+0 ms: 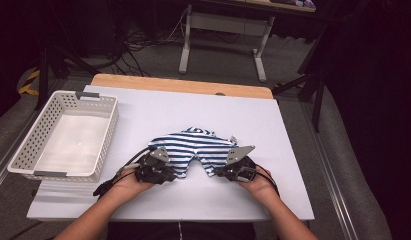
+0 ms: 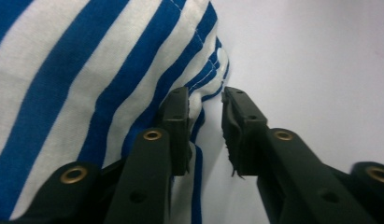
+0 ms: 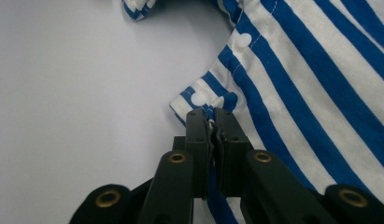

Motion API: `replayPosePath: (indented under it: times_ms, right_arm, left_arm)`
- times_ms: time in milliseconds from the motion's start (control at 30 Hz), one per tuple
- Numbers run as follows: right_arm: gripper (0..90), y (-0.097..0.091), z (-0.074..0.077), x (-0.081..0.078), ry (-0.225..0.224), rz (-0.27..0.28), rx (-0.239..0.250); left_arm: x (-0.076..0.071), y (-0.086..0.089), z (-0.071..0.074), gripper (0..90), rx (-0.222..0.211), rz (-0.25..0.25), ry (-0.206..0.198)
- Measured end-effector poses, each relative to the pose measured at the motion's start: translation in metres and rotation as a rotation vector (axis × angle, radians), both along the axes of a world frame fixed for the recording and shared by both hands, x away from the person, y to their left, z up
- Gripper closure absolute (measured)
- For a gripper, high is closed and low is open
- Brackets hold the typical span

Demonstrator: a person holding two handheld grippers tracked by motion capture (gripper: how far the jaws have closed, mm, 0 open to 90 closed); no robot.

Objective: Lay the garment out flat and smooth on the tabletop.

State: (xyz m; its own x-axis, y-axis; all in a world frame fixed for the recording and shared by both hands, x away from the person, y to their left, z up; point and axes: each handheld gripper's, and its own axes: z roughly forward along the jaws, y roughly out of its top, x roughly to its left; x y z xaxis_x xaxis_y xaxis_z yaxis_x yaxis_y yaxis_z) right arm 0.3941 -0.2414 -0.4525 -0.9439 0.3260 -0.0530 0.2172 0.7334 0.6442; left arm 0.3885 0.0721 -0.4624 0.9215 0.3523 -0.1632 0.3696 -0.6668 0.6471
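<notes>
Jaws, left to right. Left gripper (image 2: 204,100): jaws stand a little apart, straddling the hemmed edge of the striped garment (image 1: 195,145); the cloth runs into the gap but the pads do not yet press it, so I count no hold on this side. Right gripper (image 3: 211,114): jaws closed together, pinching a corner of the same hem just below a white snap button (image 3: 197,98). Garment: a small blue-and-white piece, lying flat near the middle of the white table (image 1: 273,195), its near edge toward me and both my hands at that edge. White basket (image 1: 24,150): at the left of the table, well apart from the cloth, nothing in it that I can see. Progress, as I judge it: one grip secured, one about to close; lifting, folding or moving the garment is all still to do.
</notes>
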Motion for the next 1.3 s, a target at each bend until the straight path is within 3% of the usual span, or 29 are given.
replayPosePath:
  times_ms: [500,633,833,1100,1233,1300]
  right_arm:
    - [86.5,-0.001,-0.001,0.000,0.029,-0.001,0.024]
    - [86.9,0.000,0.001,-0.002,0.046,0.010,0.034]
    - [86.9,0.000,0.012,-0.016,0.050,0.043,0.059]
    - [86.9,0.000,0.010,-0.044,0.130,0.084,0.039]
    - [86.6,0.000,0.007,-0.054,0.173,0.106,0.029]
    - [85.4,-0.001,0.007,-0.056,0.164,0.115,0.030]
  left_arm:
    - [-0.004,-0.004,0.001,89.9,0.052,0.011,-0.086]
    - [-0.005,-0.001,0.003,90.0,0.029,0.014,-0.026]
    - [-0.021,0.003,0.013,90.0,-0.005,-0.039,-0.005]
    - [-0.049,0.009,0.013,90.0,-0.002,-0.087,0.051]
    - [-0.052,0.011,0.009,90.0,-0.004,-0.111,0.087]
    - [-0.051,0.012,0.009,89.7,-0.017,-0.121,0.096]
